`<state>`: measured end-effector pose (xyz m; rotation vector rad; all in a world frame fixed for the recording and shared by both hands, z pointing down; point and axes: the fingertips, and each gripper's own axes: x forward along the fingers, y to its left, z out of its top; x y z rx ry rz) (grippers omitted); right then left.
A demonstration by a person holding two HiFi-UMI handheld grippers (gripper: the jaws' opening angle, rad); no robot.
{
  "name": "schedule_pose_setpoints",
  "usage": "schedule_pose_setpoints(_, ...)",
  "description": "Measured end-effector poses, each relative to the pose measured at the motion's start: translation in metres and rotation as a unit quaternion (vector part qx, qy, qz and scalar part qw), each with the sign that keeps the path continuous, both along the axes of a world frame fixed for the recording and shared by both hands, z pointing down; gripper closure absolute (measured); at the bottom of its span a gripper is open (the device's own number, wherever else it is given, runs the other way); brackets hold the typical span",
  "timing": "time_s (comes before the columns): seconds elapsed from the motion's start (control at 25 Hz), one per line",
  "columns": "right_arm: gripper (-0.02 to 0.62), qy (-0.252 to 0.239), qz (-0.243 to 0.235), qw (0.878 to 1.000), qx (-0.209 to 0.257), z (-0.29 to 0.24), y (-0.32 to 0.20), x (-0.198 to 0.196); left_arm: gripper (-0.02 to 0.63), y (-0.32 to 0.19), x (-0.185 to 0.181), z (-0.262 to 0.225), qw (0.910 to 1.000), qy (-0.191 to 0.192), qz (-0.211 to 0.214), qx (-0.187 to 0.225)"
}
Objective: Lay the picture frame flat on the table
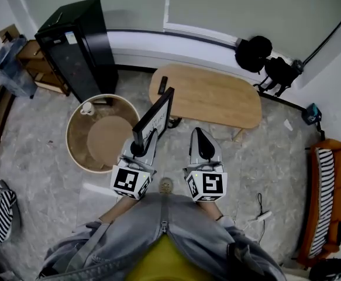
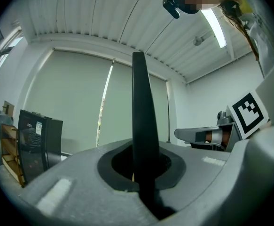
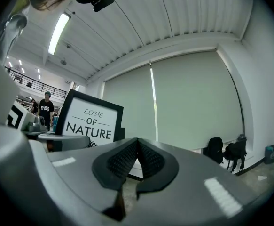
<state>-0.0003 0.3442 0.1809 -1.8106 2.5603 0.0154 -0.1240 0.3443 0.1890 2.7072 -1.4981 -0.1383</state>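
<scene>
The long oval light-wood table (image 1: 217, 95) stands ahead, with a tall black cabinet (image 1: 79, 45) and a round wooden rimmed side table (image 1: 103, 134) to its left. The black-edged picture frame (image 1: 154, 117), printed "LOVE OF NATURE", is off the table, held on edge by its near-left end. Of the 2 grippers, the left gripper (image 1: 140, 151) clamps the frame's lower edge; the right gripper (image 1: 202, 142) is closed and empty just beside it.

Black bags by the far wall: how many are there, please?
2: a rounded black bag by the wall beyond the wooden table; a black backpack just right of it.
</scene>
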Motion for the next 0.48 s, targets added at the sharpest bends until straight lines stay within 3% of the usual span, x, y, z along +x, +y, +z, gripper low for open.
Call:
schedule_pose_setpoints(0.24, 0.595, 0.001, 0.001, 1.0, -0.002, 0.007, -0.066, 0.031, 0.595, -0.064, 0.021, 0.008, 0.9999, 0.001, -0.011, -0.001)
schedule_pose_setpoints(0.48, 0.595, -0.002, 0.011, 1.0, -0.015, 0.02, -0.092, 0.05, 0.595, -0.096, 0.032, 0.013, 0.9999, 0.002, -0.014, -0.008)
